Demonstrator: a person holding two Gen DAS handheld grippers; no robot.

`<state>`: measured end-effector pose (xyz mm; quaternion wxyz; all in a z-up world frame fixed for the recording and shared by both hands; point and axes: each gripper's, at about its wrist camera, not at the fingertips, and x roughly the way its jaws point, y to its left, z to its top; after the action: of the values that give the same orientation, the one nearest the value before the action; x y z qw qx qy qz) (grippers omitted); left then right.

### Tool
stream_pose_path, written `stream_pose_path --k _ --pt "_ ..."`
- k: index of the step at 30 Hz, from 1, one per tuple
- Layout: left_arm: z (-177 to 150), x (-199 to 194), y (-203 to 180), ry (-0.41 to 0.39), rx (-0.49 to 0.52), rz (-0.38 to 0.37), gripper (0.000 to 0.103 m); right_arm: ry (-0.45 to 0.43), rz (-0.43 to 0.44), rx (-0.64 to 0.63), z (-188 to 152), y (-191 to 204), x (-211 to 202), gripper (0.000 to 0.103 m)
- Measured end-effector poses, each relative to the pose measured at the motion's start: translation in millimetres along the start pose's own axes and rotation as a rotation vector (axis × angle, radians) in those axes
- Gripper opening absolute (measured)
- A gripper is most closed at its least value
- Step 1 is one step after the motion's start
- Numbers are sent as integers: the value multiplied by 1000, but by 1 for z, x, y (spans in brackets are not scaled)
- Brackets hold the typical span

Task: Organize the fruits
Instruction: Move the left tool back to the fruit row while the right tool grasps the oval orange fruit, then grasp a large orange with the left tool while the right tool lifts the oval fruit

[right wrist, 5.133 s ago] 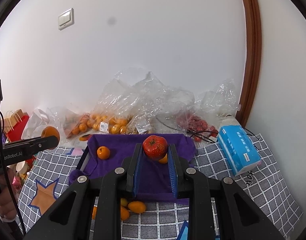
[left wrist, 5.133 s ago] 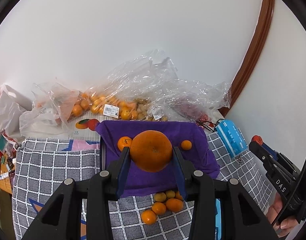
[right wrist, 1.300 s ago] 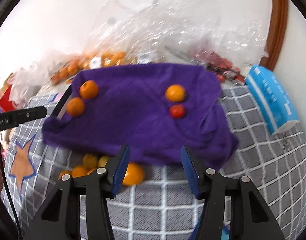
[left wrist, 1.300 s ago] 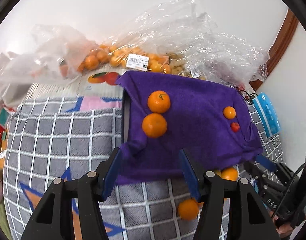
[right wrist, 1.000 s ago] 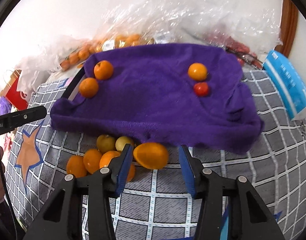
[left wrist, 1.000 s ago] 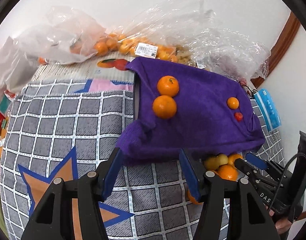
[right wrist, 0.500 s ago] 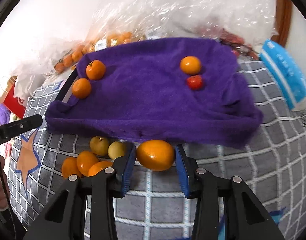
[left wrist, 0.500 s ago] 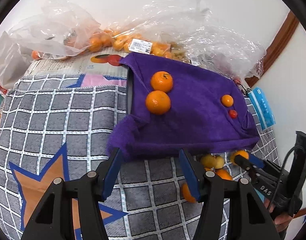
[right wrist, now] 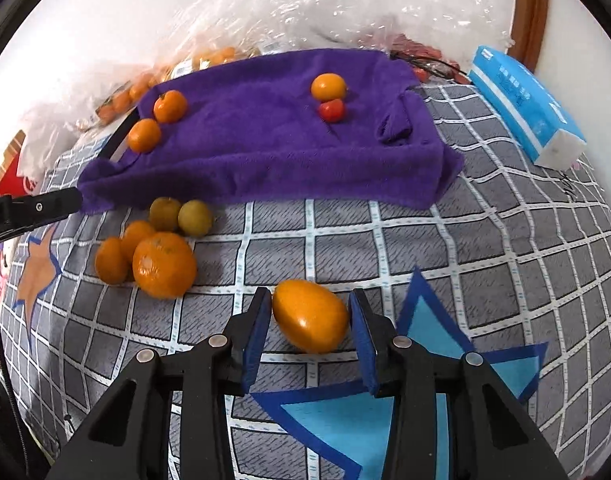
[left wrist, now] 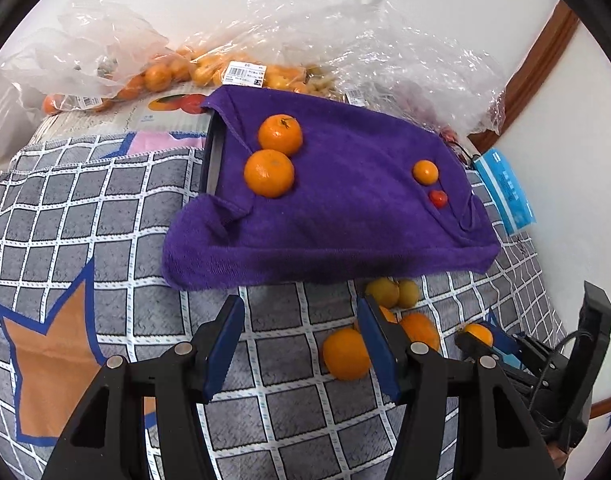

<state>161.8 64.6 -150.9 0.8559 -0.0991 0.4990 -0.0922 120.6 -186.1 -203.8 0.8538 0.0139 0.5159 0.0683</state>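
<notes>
Sorting partway | 4 fruits sat on purple towel point(right wrist: 265, 148) | right gripper point(right wrist: 310, 330) jaws just closed, pinching oval orange fruit point(right wrist: 310, 321) | left gripper point(left wrist: 301, 338) jaws spread, empty | loose pile point(right wrist: 153, 240) left on cloth.

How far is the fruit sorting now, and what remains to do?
Done: four fruits lie on the purple towel, two oranges at its left and a small orange with a red fruit at its right. In hand: the right tongs have just been closing around the oval orange fruit; contact is unclear. The left tongs are open and empty. Left: the pile of five fruits on the checked cloth.
</notes>
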Motion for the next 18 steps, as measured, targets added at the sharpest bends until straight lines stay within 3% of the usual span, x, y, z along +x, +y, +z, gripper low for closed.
stream_pose_path --k 14,18 --pt "-32 26 -31 76 74 -8 55 -34 9 -58 -22 -3 -10 38" --pt "-36 34 -35 94 79 13 48 -42 11 -83 -29 -3 -14 39"
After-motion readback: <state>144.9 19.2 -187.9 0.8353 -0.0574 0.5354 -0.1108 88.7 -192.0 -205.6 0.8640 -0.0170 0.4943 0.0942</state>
